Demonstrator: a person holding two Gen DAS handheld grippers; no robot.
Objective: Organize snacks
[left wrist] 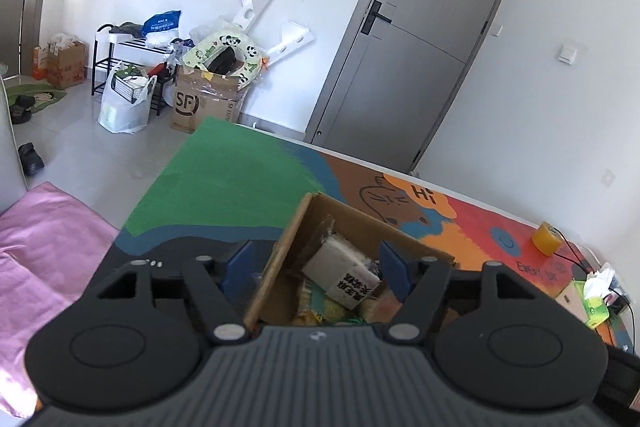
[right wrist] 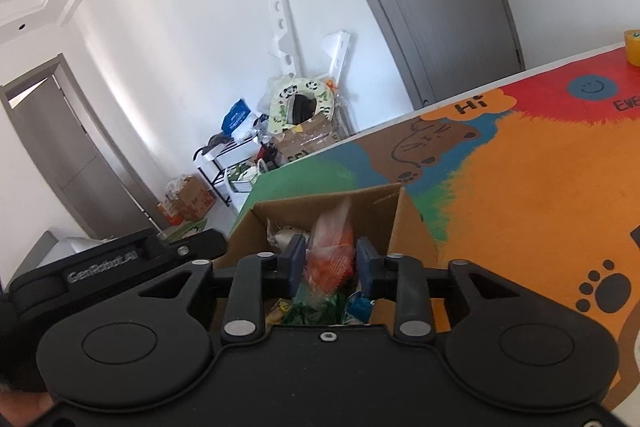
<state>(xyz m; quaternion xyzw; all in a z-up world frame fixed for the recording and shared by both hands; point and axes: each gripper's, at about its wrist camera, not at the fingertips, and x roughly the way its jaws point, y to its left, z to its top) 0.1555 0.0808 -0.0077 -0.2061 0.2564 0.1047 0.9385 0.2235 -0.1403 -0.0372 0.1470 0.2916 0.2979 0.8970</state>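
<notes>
the right gripper (right wrist: 327,259) is clamped on an orange snack packet (right wrist: 331,255), the crinkly clear-and-orange wrapper pinched between the 2 blue fingers (right wrist: 295,259) and blurred in the right wrist view. the packet hangs directly over the open cardboard box (right wrist: 412,239), which stands on the colourful tabletop (right wrist: 540,187). its long axis runs roughly up and down between the fingers, top end poking above them, lower end pointing at the other wrappers lying in the box, green and blue ones among them. whether it is being lowered in or lifted out cannot be told from this moment alone; given the task, my guess is a drop into the box, and for that the packet already sits inside the box walls' outline, so letting go should land it there.

the left gripper (left wrist: 318,267) is spread wide and holds nothing. it straddles the near left wall of the cardboard box (left wrist: 276,267), 1 finger outside, the other over the inside, where a white packet with black print (left wrist: 344,273) lies tilted on top of the pile. whether either finger touches the cardboard is unclear. the left gripper is the nearer one to that wall, so it looks placed to steady the box.

a roll of yellow tape (left wrist: 546,238) stands well apart on the far right of the tabletop.
</notes>
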